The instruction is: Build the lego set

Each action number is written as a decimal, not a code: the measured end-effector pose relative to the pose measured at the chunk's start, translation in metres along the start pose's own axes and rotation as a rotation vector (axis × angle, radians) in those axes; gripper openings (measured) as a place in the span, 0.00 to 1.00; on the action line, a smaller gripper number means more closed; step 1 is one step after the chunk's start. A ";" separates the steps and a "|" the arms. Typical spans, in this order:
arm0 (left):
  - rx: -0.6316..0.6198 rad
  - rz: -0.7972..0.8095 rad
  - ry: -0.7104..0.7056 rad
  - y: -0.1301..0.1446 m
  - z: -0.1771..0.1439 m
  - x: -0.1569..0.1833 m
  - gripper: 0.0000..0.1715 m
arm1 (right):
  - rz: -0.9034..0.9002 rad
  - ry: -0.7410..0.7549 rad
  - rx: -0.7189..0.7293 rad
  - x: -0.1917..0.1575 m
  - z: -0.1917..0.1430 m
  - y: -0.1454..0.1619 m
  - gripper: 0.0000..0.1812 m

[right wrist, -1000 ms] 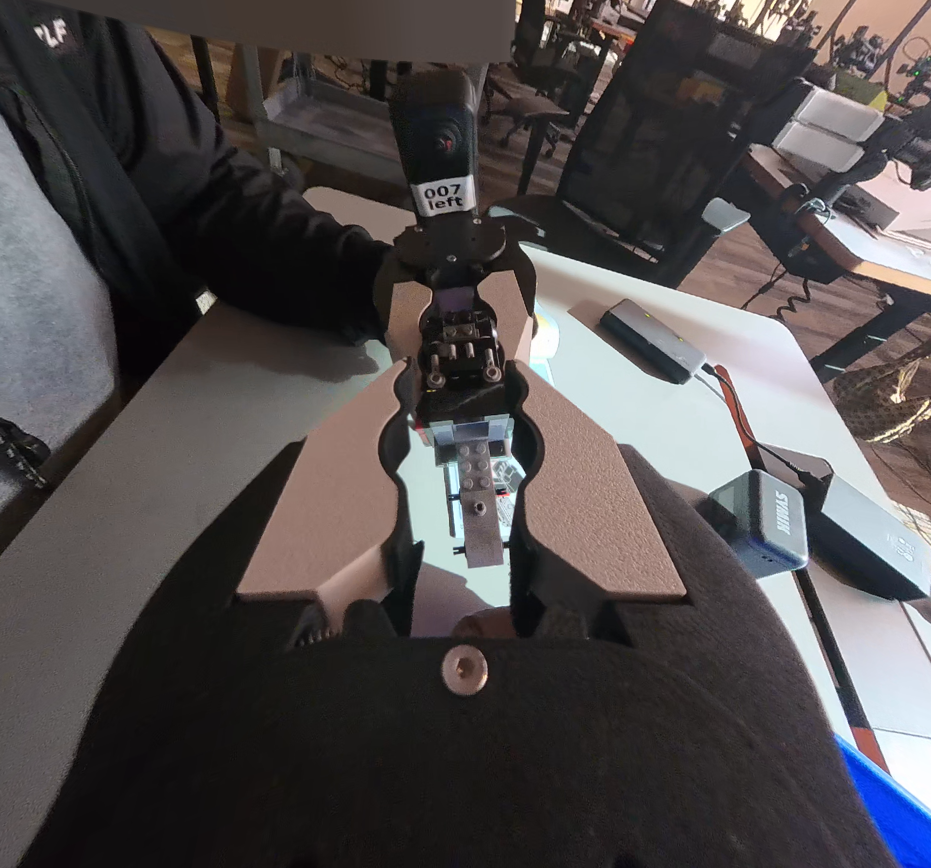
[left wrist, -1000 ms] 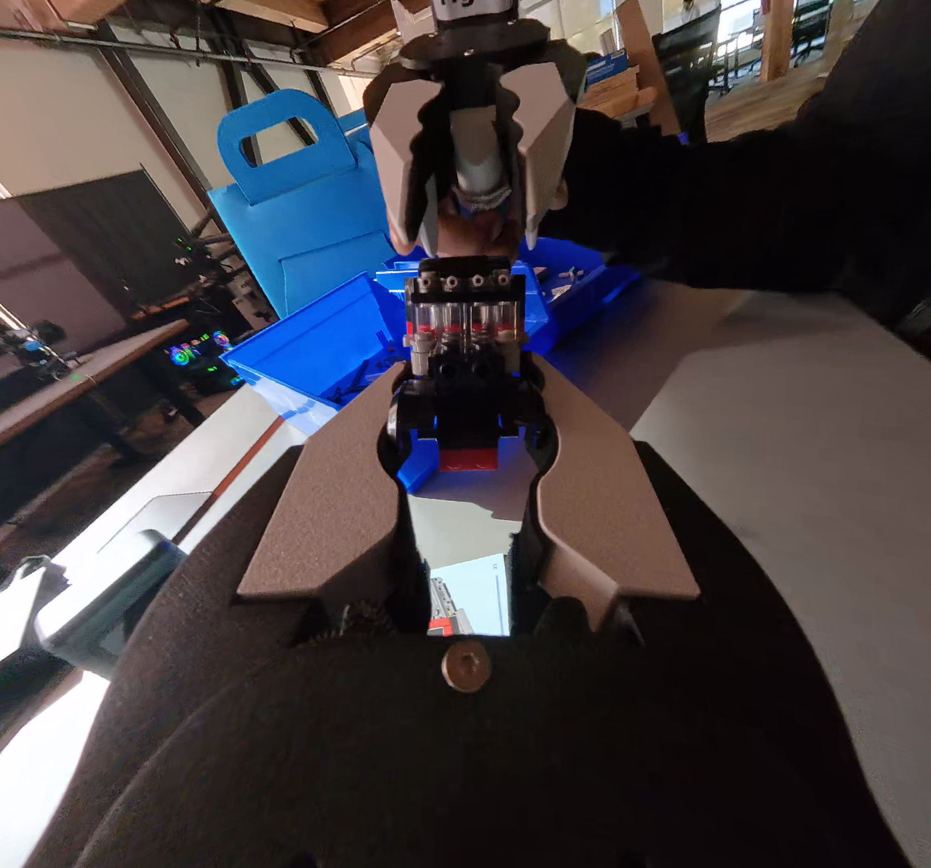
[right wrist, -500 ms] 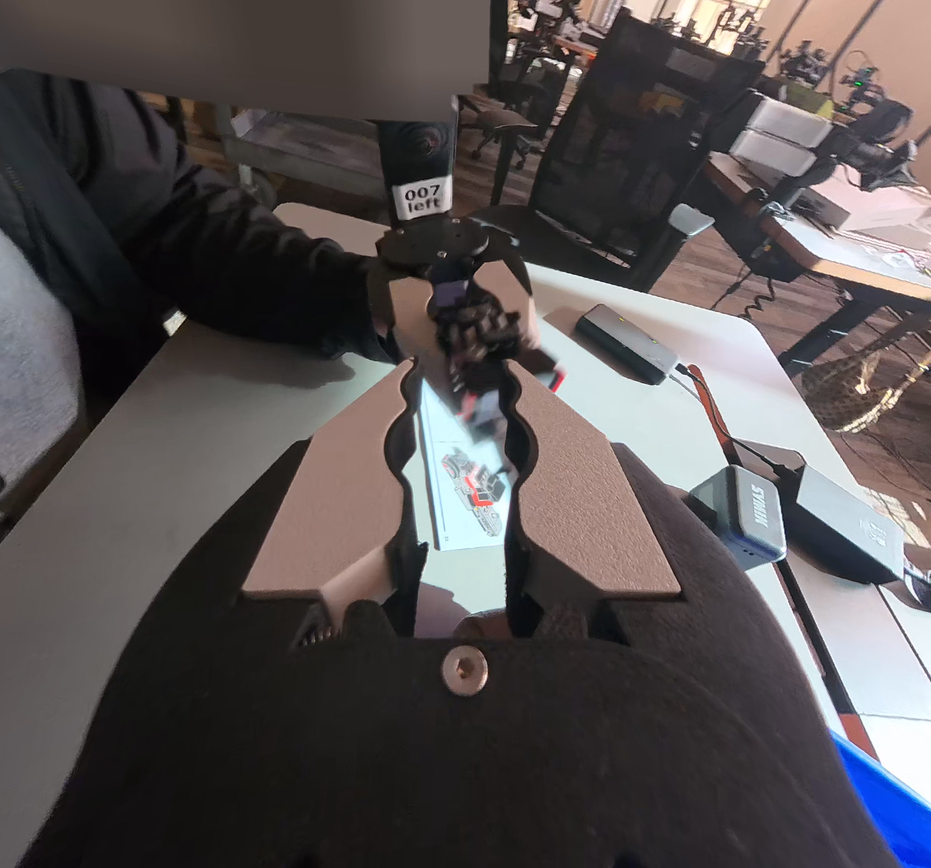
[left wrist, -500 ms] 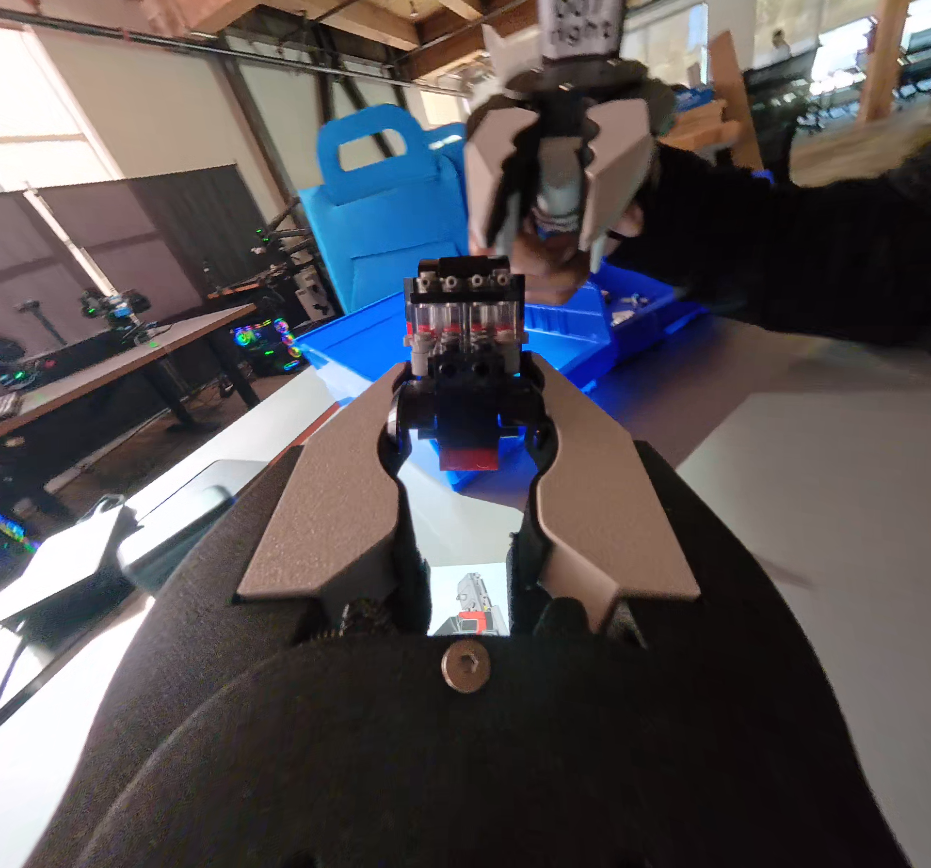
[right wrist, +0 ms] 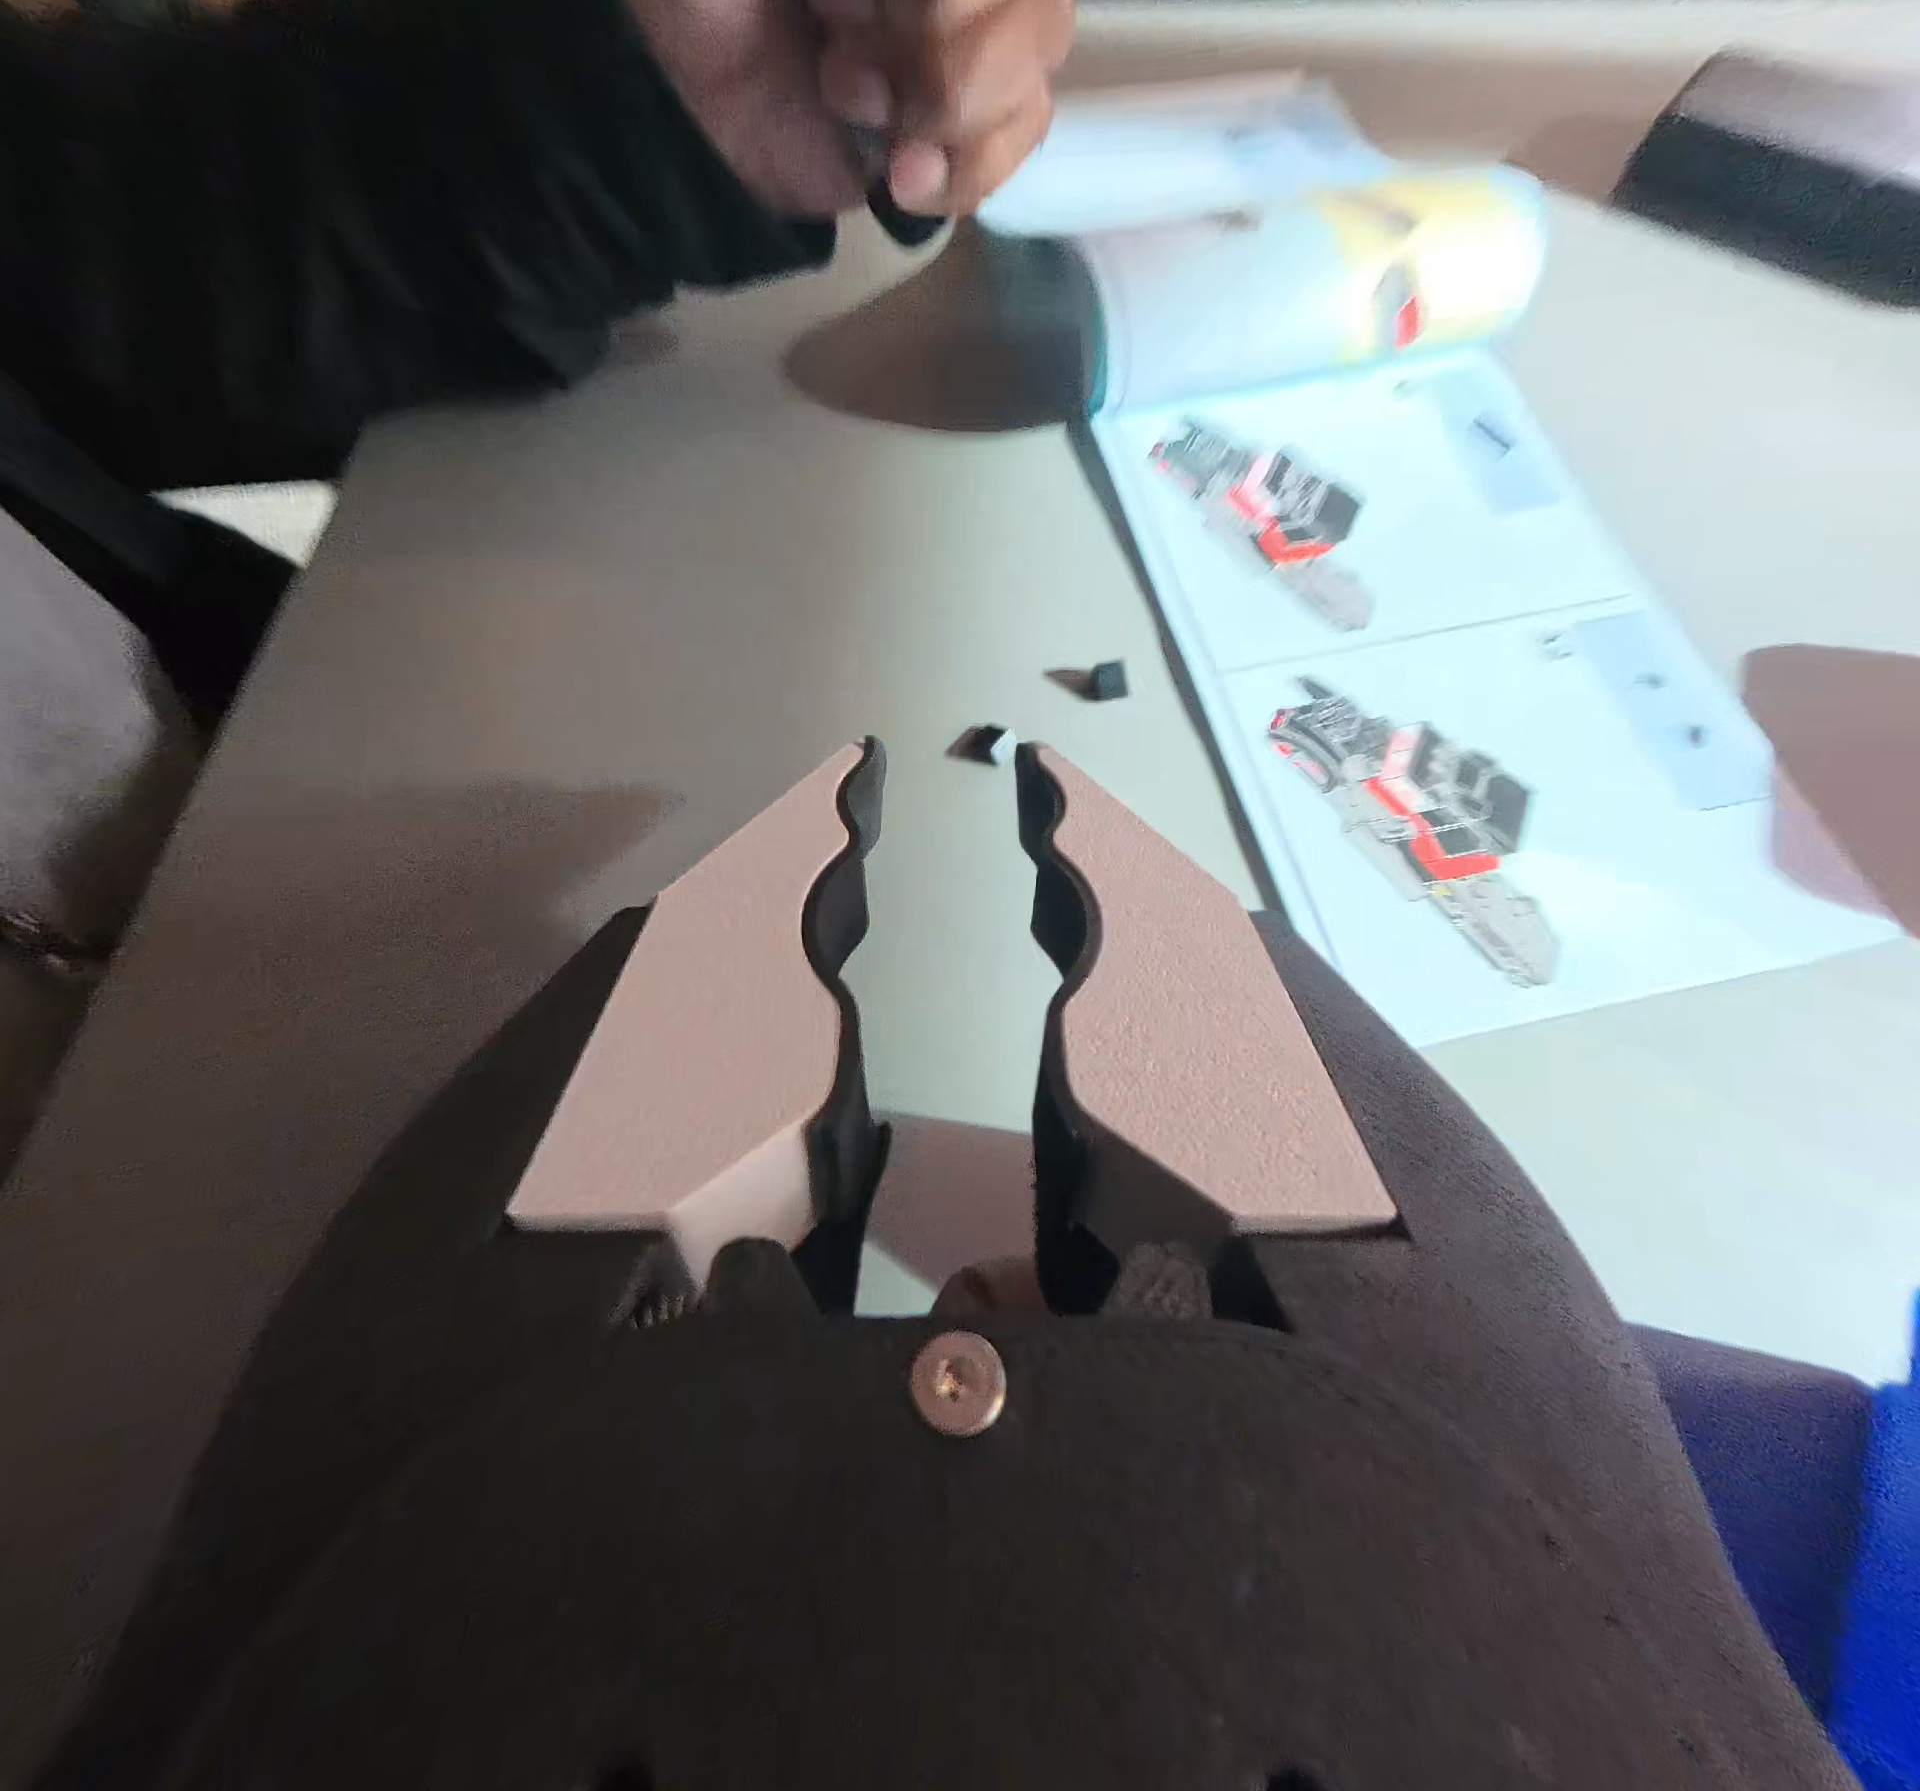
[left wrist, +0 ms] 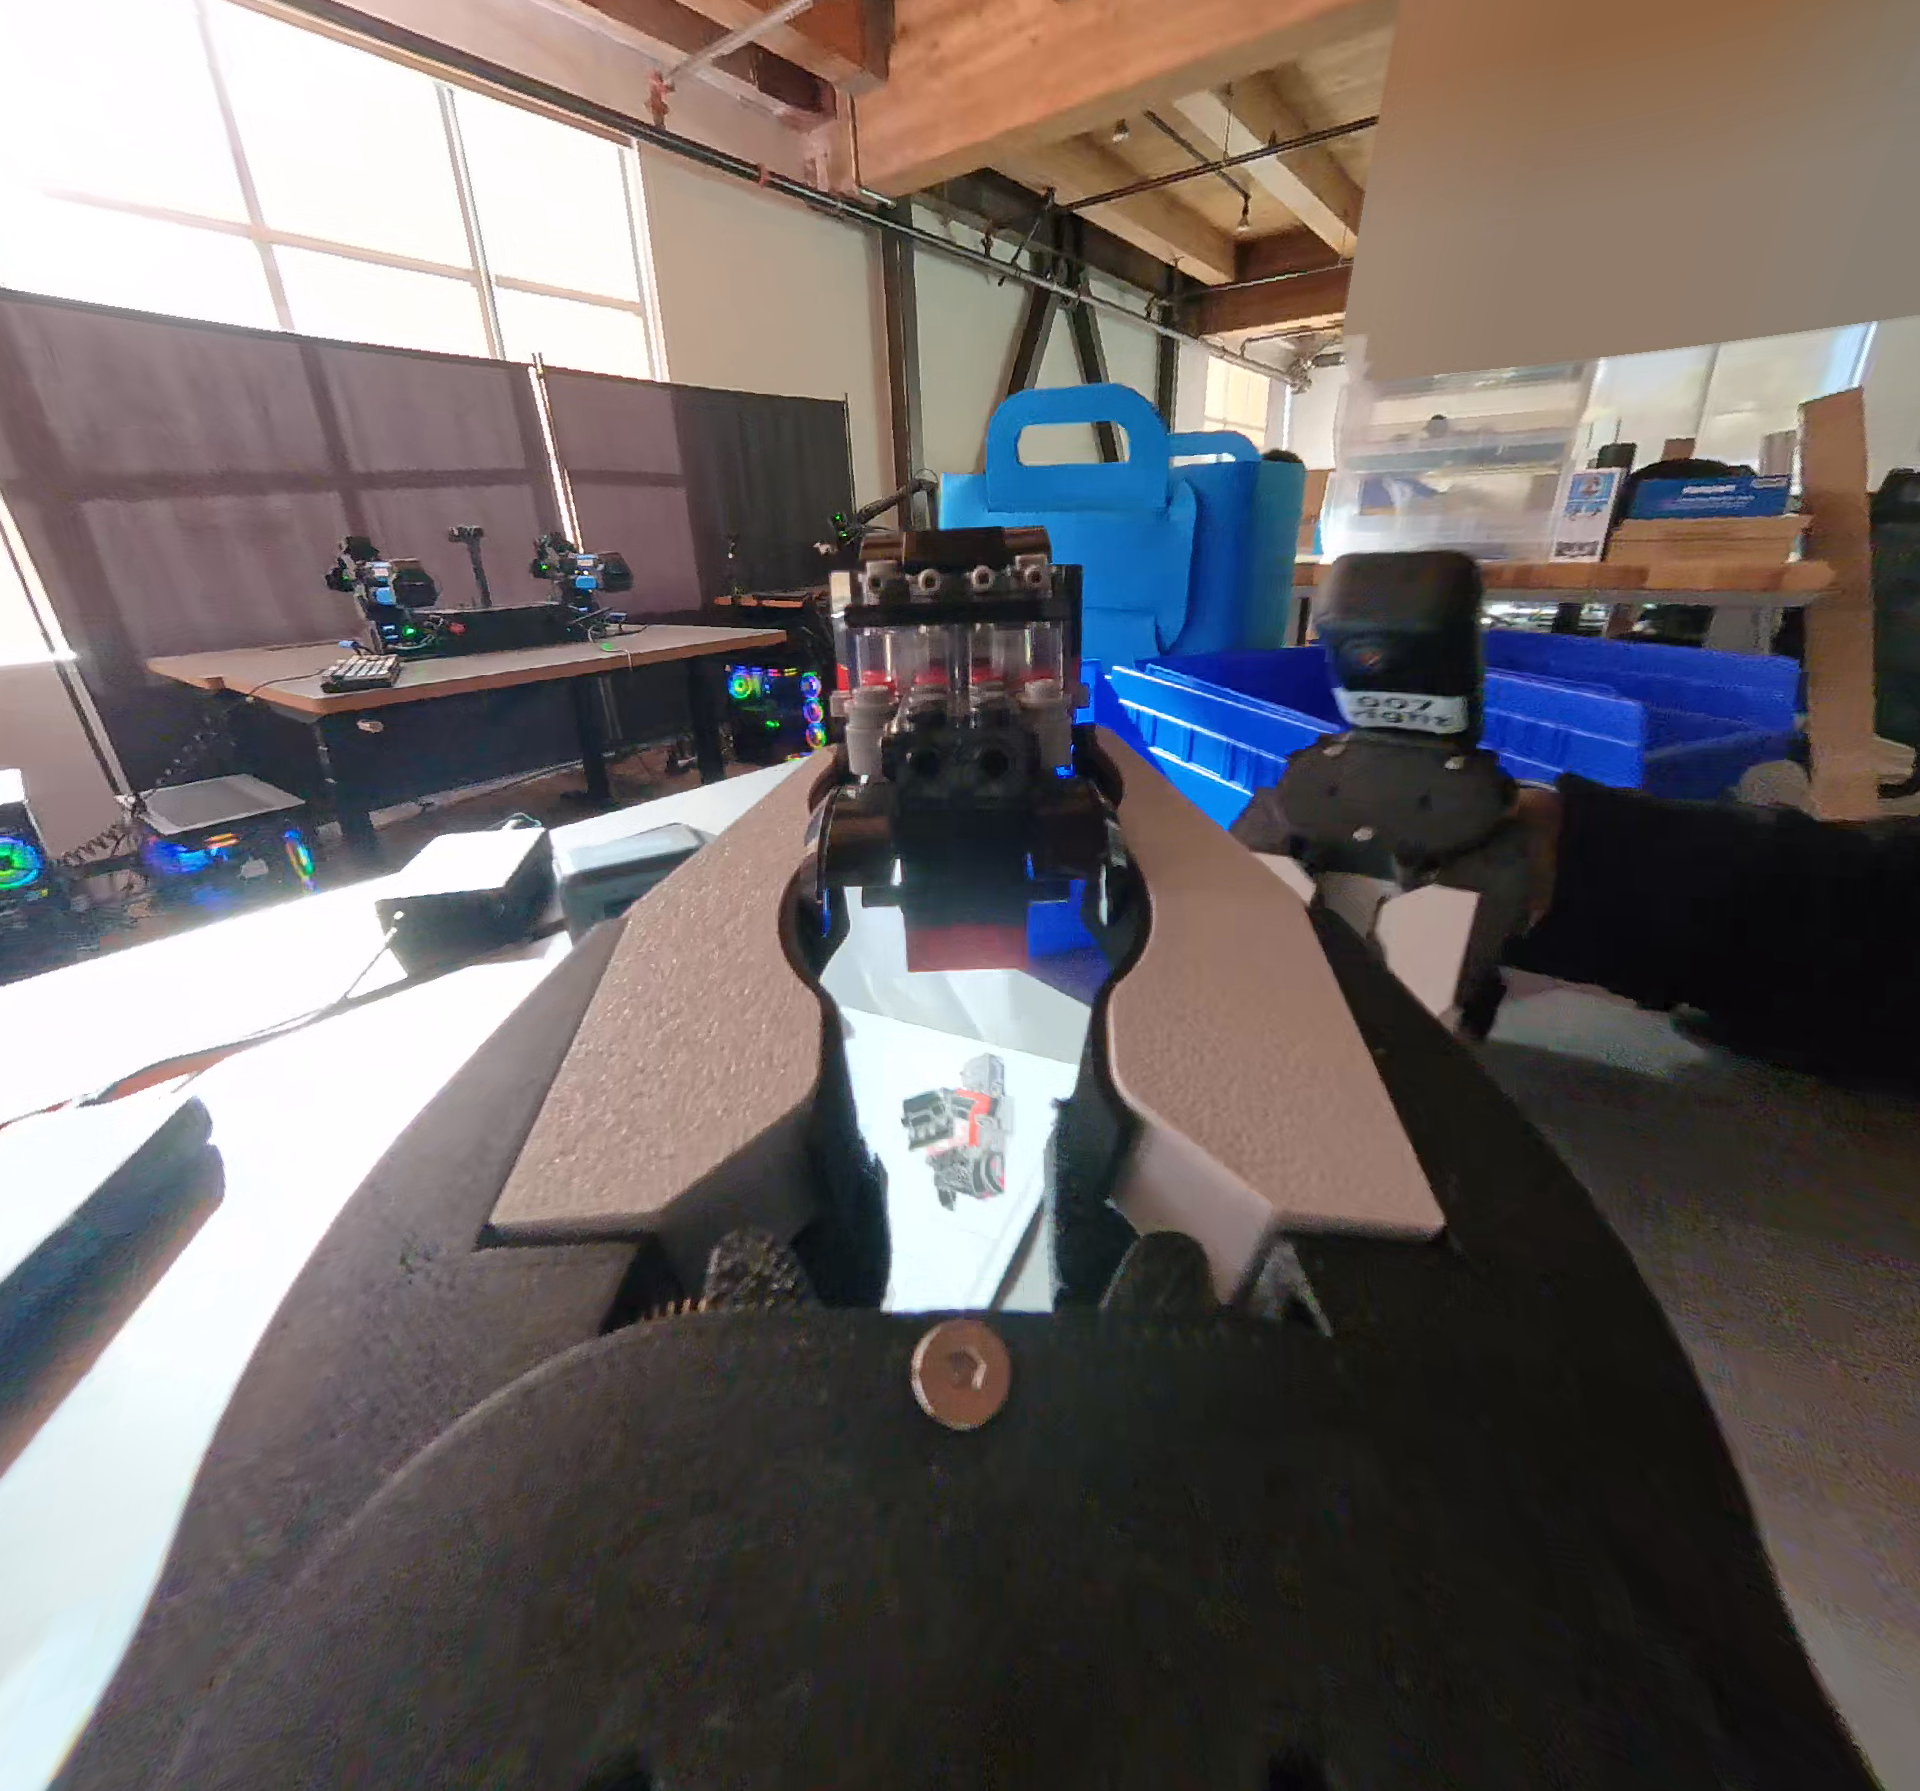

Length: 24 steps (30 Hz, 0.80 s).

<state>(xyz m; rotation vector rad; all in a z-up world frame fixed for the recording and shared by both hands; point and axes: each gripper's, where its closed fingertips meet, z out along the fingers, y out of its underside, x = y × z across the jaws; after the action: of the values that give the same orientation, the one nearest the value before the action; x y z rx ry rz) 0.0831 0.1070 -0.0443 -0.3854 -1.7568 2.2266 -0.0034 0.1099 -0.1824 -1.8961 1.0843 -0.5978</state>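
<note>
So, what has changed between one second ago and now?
The right gripper has left the lego model and come down to the table, open, its tips at a small dark piece. The left gripper has swung round, so it now faces the room. Its hold on the model stayed the same.

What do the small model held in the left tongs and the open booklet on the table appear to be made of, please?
The model looks like moulded plastic: glossy black bricks, clear cylinders, grey studs and a red piece below, with sharp highlights on the surfaces. The booklet looks like thin printed paper, probably lightly coated: its pages lie flat, and the far page curls up with a soft sheen. Blur leaves the finish uncertain.
</note>
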 end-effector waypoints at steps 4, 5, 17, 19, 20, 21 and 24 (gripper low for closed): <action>-0.016 -0.029 0.003 0.008 -0.017 0.005 0.25 | -0.026 0.011 -0.135 0.001 0.022 0.016 0.15; -0.018 -0.024 0.006 0.007 -0.019 0.004 0.25 | -0.024 0.019 -0.138 0.003 0.025 0.014 0.14; 0.055 -0.132 0.053 -0.004 -0.032 -0.007 0.25 | -0.044 0.111 -0.222 0.011 0.043 0.017 0.07; 0.070 -0.143 0.063 -0.006 -0.033 -0.007 0.25 | -0.054 0.123 -0.222 0.011 0.043 0.016 0.07; 0.074 -0.146 0.067 -0.007 -0.034 -0.007 0.25 | -0.059 0.129 -0.221 0.012 0.043 0.016 0.07; 0.077 -0.151 0.071 -0.008 -0.034 -0.007 0.25 | -0.063 0.132 -0.220 0.011 0.043 0.017 0.07; 0.077 -0.174 0.076 -0.008 -0.034 -0.008 0.25 | -0.064 0.130 -0.194 0.010 0.040 0.014 0.06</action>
<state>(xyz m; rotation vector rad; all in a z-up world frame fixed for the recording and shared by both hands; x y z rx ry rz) 0.1037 0.1369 -0.0441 -0.2842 -1.5959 2.1219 0.0250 0.1152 -0.2153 -2.0887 1.2051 -0.6804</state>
